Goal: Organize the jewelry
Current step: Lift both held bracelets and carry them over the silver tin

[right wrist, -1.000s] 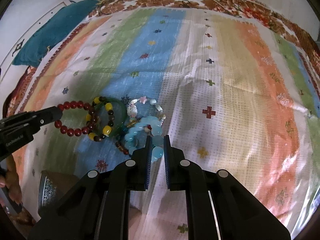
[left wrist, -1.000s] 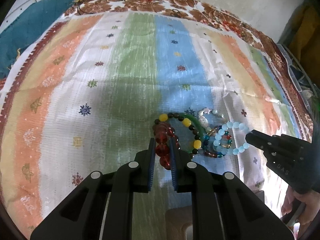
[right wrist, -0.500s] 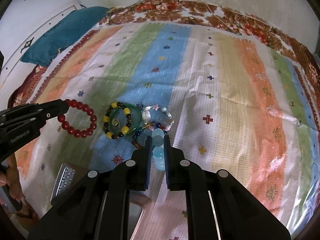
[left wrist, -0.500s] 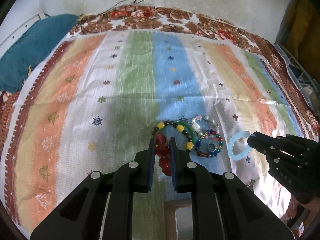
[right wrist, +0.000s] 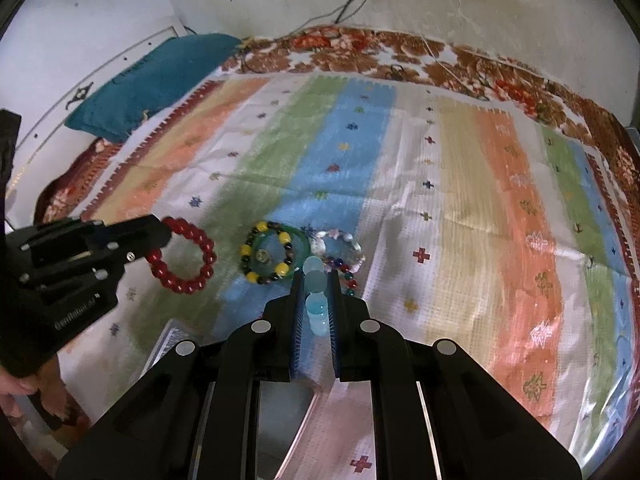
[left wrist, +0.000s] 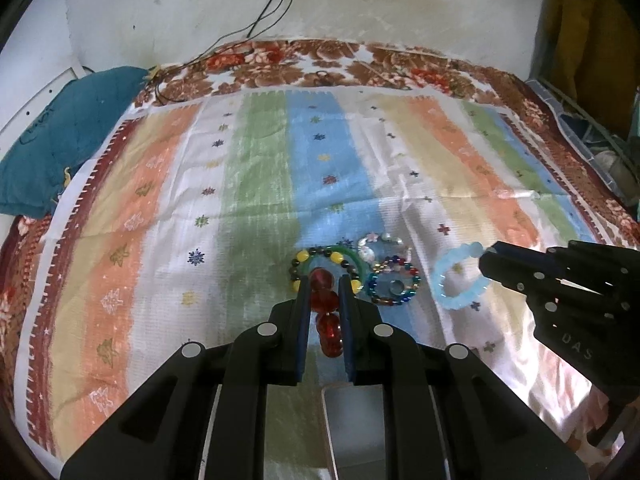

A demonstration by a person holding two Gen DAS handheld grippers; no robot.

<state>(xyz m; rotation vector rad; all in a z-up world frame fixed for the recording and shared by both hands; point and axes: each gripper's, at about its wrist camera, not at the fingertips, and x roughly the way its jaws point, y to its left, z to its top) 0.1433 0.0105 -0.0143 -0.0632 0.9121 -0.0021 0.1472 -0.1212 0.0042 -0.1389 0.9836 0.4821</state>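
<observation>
The left gripper [left wrist: 323, 292] pinched a bracelet of round, glossy dark-red beads [right wrist: 184, 256], its jaws pressed tight on one bead while the rest of the loop hung free beside the fingers. The right gripper [right wrist: 316, 292] was clamped the same way on a bracelet of cloudy pale-blue beads [left wrist: 460, 280], smooth and translucent. Both loops appeared lifted clear of the striped woven cloth [left wrist: 256, 184], a thin, creased sheet with small stitched motifs.

Left on the cloth, close together near the middle, lay a bracelet of yellow and dark beads [right wrist: 266, 256] over a smooth green bangle [right wrist: 302, 240], a bracelet of pale shell-like pieces [right wrist: 340, 240], and a string of small mixed-colour beads [left wrist: 394, 280].

The risk, as I judged it, lay in the grip: round polished beads held at a single point could roll out from between the flat pads, and a swinging loop could snag the pile below. A flat pale container [left wrist: 352, 420] showed only partly under the fingers, so aiming the drop would be awkward.
</observation>
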